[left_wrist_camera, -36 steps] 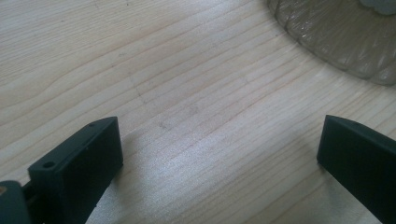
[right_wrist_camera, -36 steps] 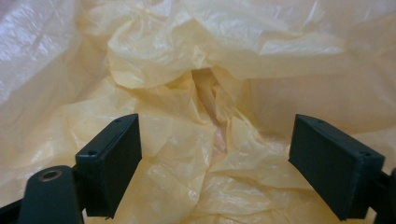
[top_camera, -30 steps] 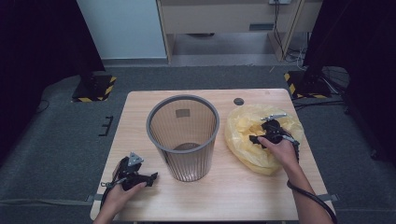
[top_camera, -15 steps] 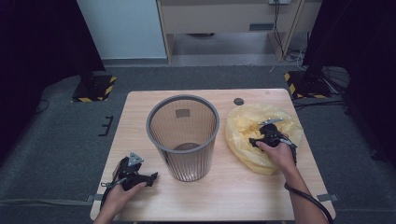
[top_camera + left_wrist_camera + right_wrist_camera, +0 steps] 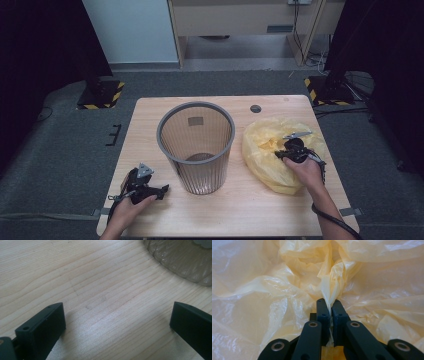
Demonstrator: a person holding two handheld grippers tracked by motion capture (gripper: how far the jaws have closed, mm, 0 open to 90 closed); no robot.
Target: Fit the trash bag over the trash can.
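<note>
Two grippers were noted: the right gripper (image 5: 329, 305), jaws just closed, was clenched on a fold of the yellow bag (image 5: 270, 150) lying right of the mesh bin (image 5: 196, 145), presumably for lifting; the left gripper (image 5: 150, 189) was rested released on the table (image 5: 240, 210)

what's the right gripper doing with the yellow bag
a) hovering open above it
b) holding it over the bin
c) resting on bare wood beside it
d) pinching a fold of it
d: in the right gripper view the right gripper has its jaws closed on a fold of the yellow plastic bag, which lies on the table.
</note>
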